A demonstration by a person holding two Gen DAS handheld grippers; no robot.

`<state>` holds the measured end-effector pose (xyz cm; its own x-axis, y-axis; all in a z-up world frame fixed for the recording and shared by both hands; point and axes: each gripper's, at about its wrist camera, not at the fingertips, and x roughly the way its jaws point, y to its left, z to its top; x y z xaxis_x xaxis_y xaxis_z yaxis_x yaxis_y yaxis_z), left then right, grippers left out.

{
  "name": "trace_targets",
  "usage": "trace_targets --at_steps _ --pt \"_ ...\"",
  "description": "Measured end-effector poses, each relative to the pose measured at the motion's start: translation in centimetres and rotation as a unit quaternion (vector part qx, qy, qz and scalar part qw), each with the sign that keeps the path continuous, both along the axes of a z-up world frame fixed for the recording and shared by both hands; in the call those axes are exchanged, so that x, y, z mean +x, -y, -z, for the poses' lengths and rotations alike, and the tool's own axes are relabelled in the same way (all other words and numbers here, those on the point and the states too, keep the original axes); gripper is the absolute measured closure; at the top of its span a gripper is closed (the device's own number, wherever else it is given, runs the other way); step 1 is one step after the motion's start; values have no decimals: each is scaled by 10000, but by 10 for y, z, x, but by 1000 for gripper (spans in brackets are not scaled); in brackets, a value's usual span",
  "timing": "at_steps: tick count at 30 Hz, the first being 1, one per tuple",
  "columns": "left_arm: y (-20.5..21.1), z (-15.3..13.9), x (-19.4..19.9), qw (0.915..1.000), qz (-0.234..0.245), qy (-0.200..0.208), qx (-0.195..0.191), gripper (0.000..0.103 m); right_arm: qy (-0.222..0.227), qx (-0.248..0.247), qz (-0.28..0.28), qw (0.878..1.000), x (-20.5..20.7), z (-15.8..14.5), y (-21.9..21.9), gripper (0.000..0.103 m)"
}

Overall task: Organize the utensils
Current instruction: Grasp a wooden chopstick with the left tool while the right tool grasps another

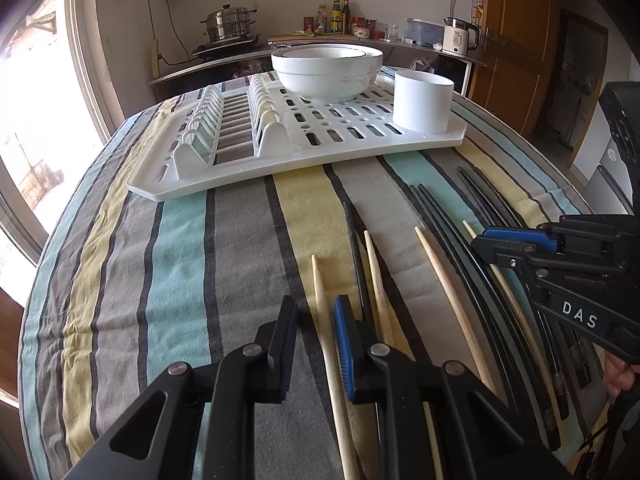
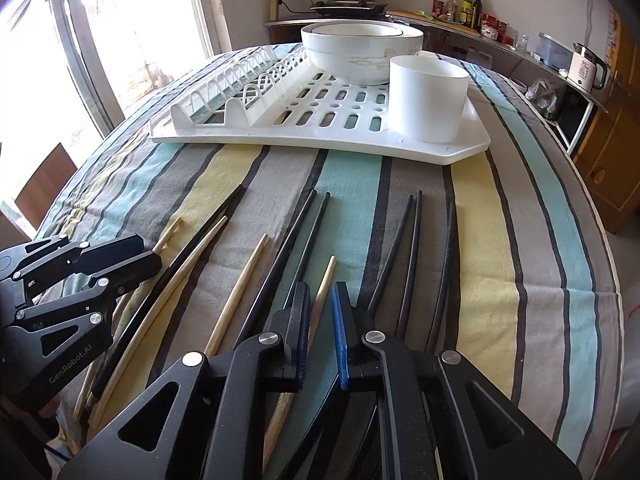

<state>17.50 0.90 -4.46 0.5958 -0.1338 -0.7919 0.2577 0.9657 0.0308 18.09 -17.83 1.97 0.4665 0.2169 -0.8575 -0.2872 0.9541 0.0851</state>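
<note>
Several wooden chopsticks (image 1: 442, 284) and black chopsticks (image 1: 434, 208) lie side by side on the striped tablecloth, also in the right wrist view (image 2: 240, 296). My left gripper (image 1: 316, 312) is open, low over the leftmost wooden chopstick (image 1: 326, 344), which runs between its fingers. My right gripper (image 2: 322, 300) is open with a narrow gap around another wooden chopstick (image 2: 322, 296); it also shows in the left wrist view (image 1: 486, 242). A white cylindrical holder (image 1: 423, 100) stands on the white drying rack (image 1: 248, 160), seen too in the right wrist view (image 2: 428, 98).
Stacked white bowls (image 1: 327, 68) sit on the rack's far side, also in the right wrist view (image 2: 362, 50). Plate slots (image 1: 224, 120) fill the rack's left part. A counter with pots, bottles and a kettle (image 1: 460, 38) stands behind. A window is at left.
</note>
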Motion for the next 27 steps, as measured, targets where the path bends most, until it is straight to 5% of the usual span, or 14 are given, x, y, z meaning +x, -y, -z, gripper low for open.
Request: trace_targets --at_steps 6,14,27 --pt "6 0 5 9998 156 -65 102 96 -101 -18 -36 9999 6 -1 -3 95" --pt "1 -5 11 9997 161 -137 -86 97 -50 238 -78 9997 6 -7 0 96" --pt "-21 -62 -4 9978 48 444 -483 97 438 756 -62 9962 -2 -50 19 96"
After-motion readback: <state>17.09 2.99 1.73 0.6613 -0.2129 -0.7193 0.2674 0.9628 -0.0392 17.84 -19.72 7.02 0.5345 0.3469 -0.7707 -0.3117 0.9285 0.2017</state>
